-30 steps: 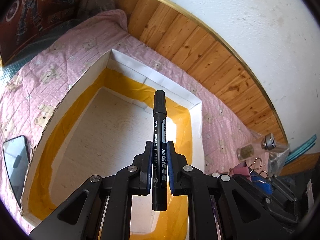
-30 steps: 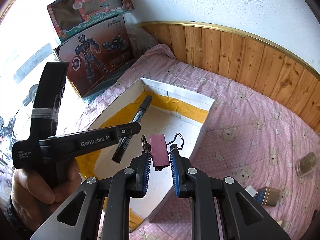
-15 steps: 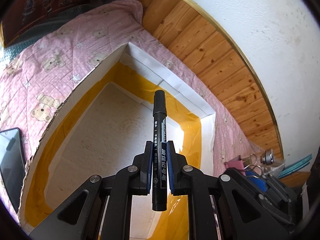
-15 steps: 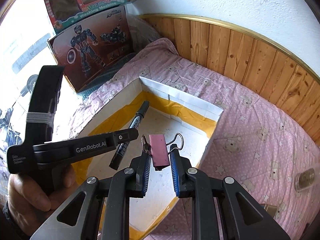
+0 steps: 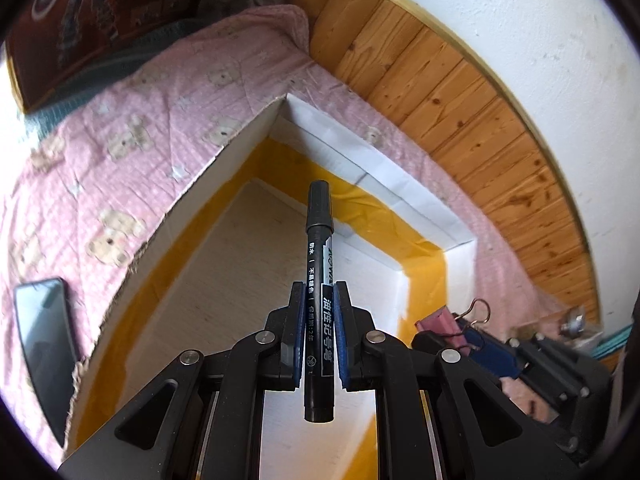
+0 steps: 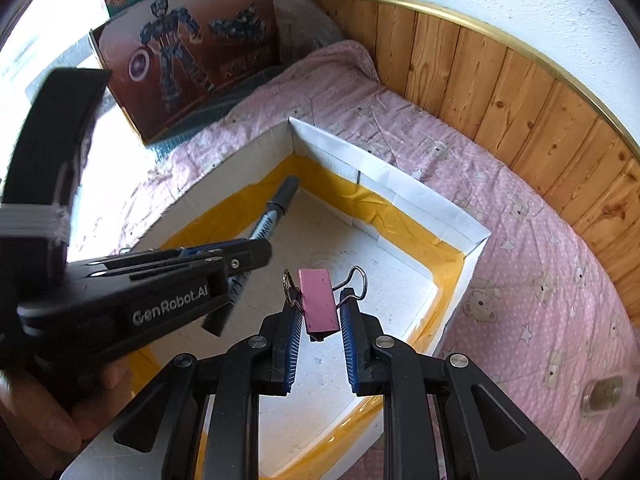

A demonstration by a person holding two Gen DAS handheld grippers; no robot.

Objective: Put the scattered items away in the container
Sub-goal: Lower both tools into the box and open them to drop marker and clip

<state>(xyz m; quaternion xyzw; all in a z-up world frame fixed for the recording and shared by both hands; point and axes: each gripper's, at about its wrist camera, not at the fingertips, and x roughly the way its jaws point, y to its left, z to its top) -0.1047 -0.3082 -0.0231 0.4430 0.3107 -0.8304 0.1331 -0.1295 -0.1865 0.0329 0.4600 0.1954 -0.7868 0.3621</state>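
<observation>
My left gripper (image 5: 319,312) is shut on a black marker pen (image 5: 319,240) and holds it above the inside of the white box with yellow tape (image 5: 384,184). The pen points toward the box's far corner. My right gripper (image 6: 320,312) is shut on a pink binder clip (image 6: 318,298), also above the box (image 6: 400,188). The left gripper with the pen (image 6: 276,208) shows at the left of the right wrist view. The clip (image 5: 438,324) shows at the right of the left wrist view.
The box lies on a pink bear-print quilt (image 6: 520,240). A dark phone (image 5: 44,340) lies left of the box. A small glass bottle (image 6: 604,394) lies on the quilt at the right. Toy boxes (image 6: 192,52) lean at the back left. Wooden wall panelling (image 6: 500,80) runs behind.
Both grippers have moved forward and lower over the box, which now looks larger. Each keeps its hold.
</observation>
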